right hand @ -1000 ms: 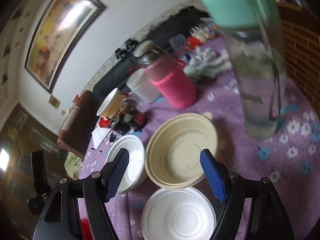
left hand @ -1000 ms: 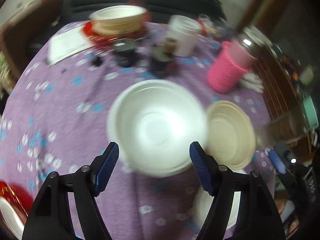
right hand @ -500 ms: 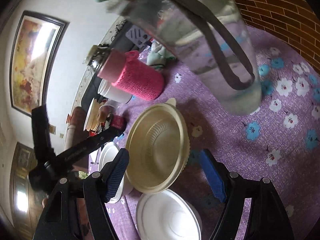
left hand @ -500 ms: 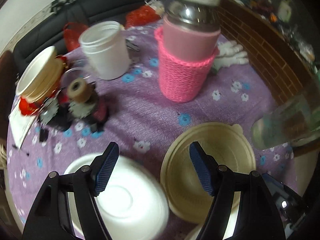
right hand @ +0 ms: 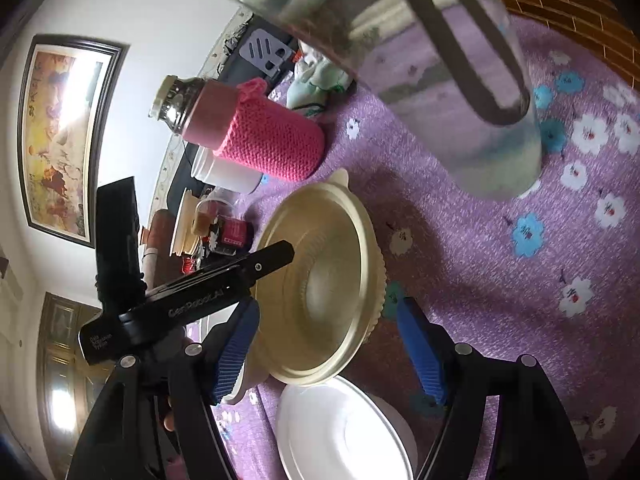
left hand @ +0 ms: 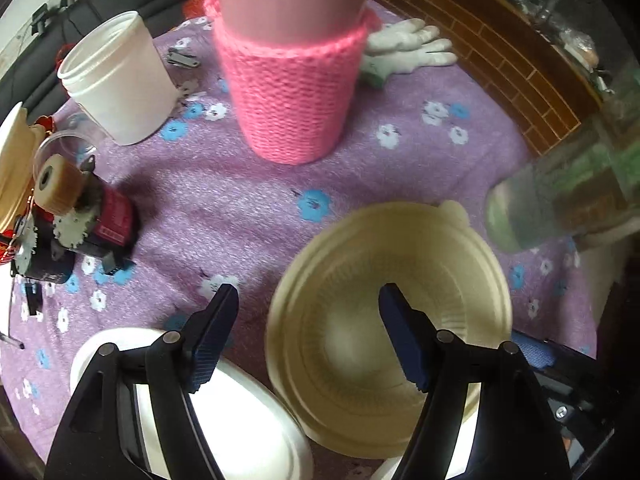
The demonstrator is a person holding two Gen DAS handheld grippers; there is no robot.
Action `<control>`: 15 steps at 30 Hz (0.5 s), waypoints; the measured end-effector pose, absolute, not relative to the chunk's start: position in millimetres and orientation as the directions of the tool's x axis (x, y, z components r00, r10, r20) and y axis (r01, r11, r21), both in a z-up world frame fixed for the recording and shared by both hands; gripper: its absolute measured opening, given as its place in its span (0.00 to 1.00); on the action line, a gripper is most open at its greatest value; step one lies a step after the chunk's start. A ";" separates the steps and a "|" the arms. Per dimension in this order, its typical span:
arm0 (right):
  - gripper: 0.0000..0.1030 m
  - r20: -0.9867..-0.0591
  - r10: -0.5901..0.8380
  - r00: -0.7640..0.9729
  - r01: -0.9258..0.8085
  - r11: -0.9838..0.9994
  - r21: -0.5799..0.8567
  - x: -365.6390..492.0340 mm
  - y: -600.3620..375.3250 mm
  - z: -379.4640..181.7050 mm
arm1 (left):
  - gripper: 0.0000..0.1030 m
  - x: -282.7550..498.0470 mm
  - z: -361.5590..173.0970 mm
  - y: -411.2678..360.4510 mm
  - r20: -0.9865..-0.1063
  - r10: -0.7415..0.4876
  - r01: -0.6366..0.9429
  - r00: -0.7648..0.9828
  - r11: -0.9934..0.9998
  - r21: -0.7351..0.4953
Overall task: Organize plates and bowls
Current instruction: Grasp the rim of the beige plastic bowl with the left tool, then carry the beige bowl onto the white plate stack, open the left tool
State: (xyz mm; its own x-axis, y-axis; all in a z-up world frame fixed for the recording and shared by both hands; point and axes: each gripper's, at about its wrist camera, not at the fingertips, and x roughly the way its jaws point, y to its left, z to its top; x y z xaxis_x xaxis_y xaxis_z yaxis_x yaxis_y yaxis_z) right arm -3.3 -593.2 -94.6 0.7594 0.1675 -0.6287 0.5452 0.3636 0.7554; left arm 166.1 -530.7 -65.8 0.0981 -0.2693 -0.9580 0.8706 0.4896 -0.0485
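A beige ribbed bowl [left hand: 384, 312] sits on the purple flowered cloth [left hand: 248, 208]. My left gripper [left hand: 310, 338] hangs over it with its jaws closing. The bowl's left rim lies between the fingers and the right finger hovers over its hollow, with no pad pressing. A white bowl [left hand: 240, 420] lies under the left finger. In the right wrist view, my right gripper [right hand: 328, 354] is also closing, its fingers standing on either side of the beige bowl's [right hand: 320, 280] near rim without touching it. A second white bowl [right hand: 344, 432] lies below. The left gripper's black arm [right hand: 192, 300] crosses in from the left.
A flask in a pink knitted sleeve [left hand: 292, 92] and a white jar [left hand: 120, 80] stand behind the bowls. A clear bottle [right hand: 440, 80] stands close on the right. A red gadget with gears [left hand: 80, 232] and stacked bowls [left hand: 12, 160] sit far left. A white glove [left hand: 412, 46] lies by the brick ledge.
The left gripper swung right from above the white bowl to over the beige bowl and entered the right wrist view. The right gripper sank closer to the beige bowl and rolled.
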 end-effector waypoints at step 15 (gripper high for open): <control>0.17 -0.662 0.175 0.729 0.597 0.312 0.739 -5.0 -600.6 -109.3 | 0.16 160.9 -66.1 -521.5 -0.963 -0.247 0.870 0.111 0.492 -0.026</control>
